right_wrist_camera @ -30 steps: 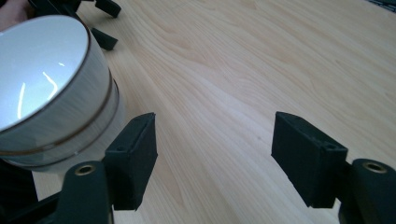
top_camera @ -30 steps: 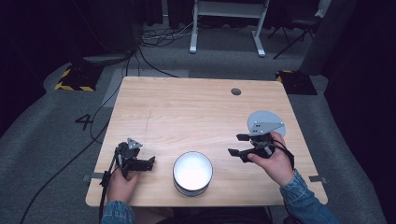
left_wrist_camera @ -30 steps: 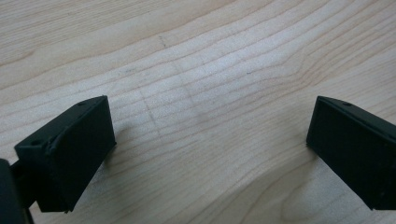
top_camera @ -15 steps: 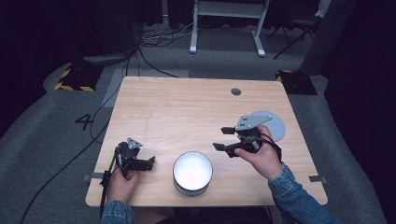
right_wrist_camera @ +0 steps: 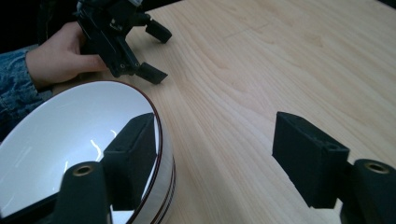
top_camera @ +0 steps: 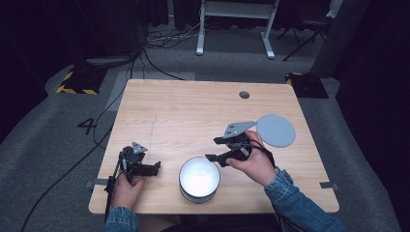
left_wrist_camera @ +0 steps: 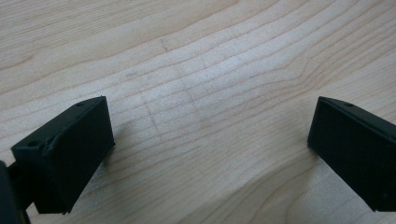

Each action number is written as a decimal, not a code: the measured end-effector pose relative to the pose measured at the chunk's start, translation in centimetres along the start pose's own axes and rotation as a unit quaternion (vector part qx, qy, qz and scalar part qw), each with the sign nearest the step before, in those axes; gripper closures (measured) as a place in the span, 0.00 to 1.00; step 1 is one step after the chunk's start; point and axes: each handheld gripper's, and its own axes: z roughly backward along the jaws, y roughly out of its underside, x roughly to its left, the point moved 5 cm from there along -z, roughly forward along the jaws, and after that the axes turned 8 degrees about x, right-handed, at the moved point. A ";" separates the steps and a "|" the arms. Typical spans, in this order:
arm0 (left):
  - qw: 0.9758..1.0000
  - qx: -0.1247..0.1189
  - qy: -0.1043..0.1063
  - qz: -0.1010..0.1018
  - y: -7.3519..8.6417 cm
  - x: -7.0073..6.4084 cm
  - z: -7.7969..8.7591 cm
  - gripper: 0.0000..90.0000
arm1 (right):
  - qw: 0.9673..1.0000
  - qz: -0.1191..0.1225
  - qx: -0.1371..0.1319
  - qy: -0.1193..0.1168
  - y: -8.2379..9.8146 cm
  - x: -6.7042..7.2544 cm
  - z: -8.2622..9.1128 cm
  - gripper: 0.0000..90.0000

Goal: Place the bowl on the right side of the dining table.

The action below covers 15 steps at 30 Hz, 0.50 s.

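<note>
Right now the white bowl (top_camera: 199, 178) sits near your edge of the wooden table (top_camera: 193, 111), about midway between your two hands. It stands upright, with a thin dark line around its rim, which the right gripper view shows clearly (right_wrist_camera: 70, 135).

Your right gripper (top_camera: 218, 149) is just beside the bowl on its right, its tips close above the rim on that side. Its jaws are spread wide with nothing between them; in the right gripper view one jaw stands in front of the bowl's rim and inner wall, the other over bare wood, and I cannot tell whether the nearer jaw touches the rim. Your right hand (top_camera: 254, 164) holds the tool from behind, and the grey three-cornered plate points away from you.

Your left gripper (top_camera: 151, 167) lies low over the table to the left of the bowl, a little apart from it, tips toward the bowl. Its jaws are also spread, with only wood grain between them in the left gripper view. Your left hand (top_camera: 124, 189) grips it near the table's front edge.

A flat grey round disc (top_camera: 275, 130) lies on the table beyond your right hand.
</note>
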 end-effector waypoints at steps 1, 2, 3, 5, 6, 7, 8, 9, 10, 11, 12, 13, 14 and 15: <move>1.000 0.000 0.000 0.000 0.0 0.0 0.0 0.00 | 1.000 0.000 0.000 0.000 0.0 0.0 0.0 0.36; 1.000 0.000 0.000 0.000 0.0 0.0 0.0 0.00 | 1.000 0.006 0.014 -0.011 0.0 0.3 -0.5 0.39; 1.000 0.000 0.000 0.000 0.0 0.0 0.0 0.00 | 1.000 0.008 0.013 -0.015 0.0 0.5 -0.7 0.41; 1.000 0.000 0.000 0.000 0.0 0.0 0.0 0.00 | 0.999 0.011 0.026 -0.023 0.1 1.0 -1.0 0.45; 1.000 0.000 0.000 0.000 0.0 0.0 0.0 0.00 | 0.999 0.013 0.032 -0.029 0.1 1.3 -1.4 0.47; 1.000 0.000 0.000 0.000 0.0 0.0 0.0 0.00 | 0.999 0.020 0.037 -0.028 0.2 1.4 -1.6 0.48; 1.000 0.000 0.000 0.000 0.0 0.0 0.0 0.00 | 0.998 0.022 0.044 -0.030 0.3 1.6 -1.9 0.49; 1.000 0.000 0.000 0.000 0.0 0.0 0.0 0.00 | 0.998 0.028 0.048 -0.031 0.4 1.7 -2.2 0.49; 1.000 0.001 0.000 0.000 0.0 0.0 0.0 0.00 | 0.998 0.030 0.057 -0.029 0.5 1.8 -2.4 0.53; 1.000 0.001 0.000 0.000 0.0 0.0 0.0 0.00 | 0.998 0.030 0.057 -0.029 0.5 1.8 -2.4 0.53; 1.000 0.000 0.000 0.000 0.0 0.0 0.0 0.00 | 0.997 0.028 0.068 -0.032 0.7 1.9 -2.9 0.60; 1.000 0.000 0.000 0.000 0.0 0.0 0.0 0.00 | 0.997 0.027 0.069 -0.035 0.8 1.9 -3.0 0.64; 1.000 0.000 0.000 0.000 0.0 0.0 0.0 0.00 | 0.996 0.022 0.073 -0.036 0.9 1.9 -3.1 0.68; 1.000 0.000 0.000 0.000 0.0 0.0 0.0 0.00 | 0.996 0.022 0.074 -0.037 0.9 1.8 -3.1 0.72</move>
